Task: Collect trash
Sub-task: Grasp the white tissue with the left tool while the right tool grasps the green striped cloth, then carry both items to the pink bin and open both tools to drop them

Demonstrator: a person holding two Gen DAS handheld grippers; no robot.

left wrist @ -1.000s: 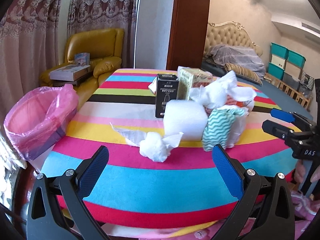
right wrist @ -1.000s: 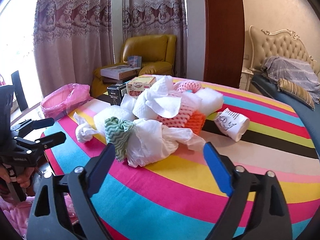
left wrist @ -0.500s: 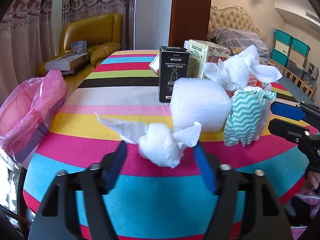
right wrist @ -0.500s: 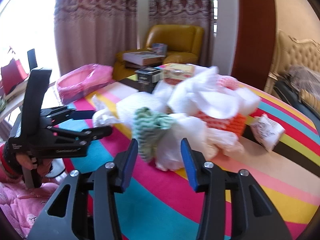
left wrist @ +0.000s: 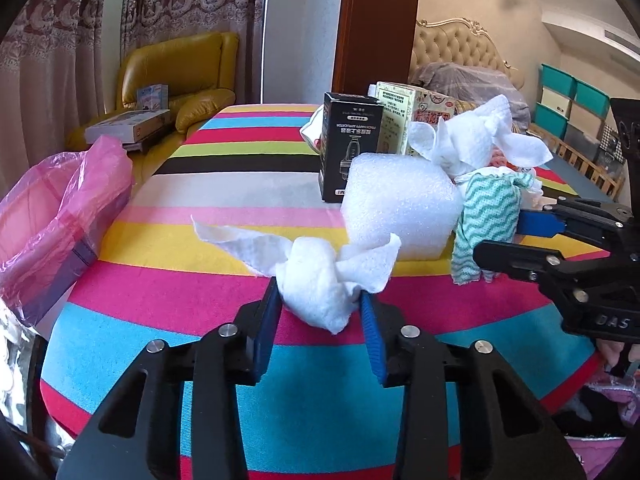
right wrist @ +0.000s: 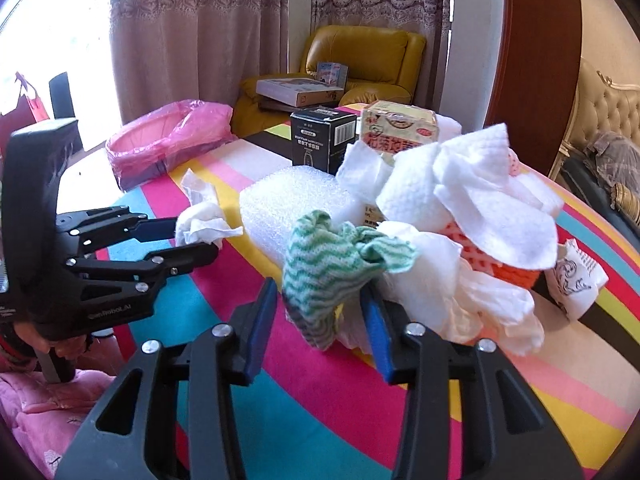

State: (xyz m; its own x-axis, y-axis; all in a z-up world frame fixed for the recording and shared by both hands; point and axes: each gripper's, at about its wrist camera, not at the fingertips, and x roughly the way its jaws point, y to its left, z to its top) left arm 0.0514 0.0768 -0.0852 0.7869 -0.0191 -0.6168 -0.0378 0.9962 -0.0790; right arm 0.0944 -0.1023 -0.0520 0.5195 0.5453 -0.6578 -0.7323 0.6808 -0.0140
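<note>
While a crumpled white tissue (left wrist: 316, 280) is pinched between the blue pads of the left gripper (left wrist: 320, 304) at the near edge of the striped tablecloth (left wrist: 240, 196), a green-and-white wavy cloth (right wrist: 328, 268) is clamped by the right gripper (right wrist: 320, 296) just beside it. Both pieces are seen at the front of a trash heap (a white foam block (left wrist: 396, 216), a black box (left wrist: 348, 148), a cream carton (right wrist: 396, 130) and more white tissues (right wrist: 484, 200)). A bin lined with a pink bag (left wrist: 52, 208) is seen beyond the table's left edge, well apart from both grippers.
</note>
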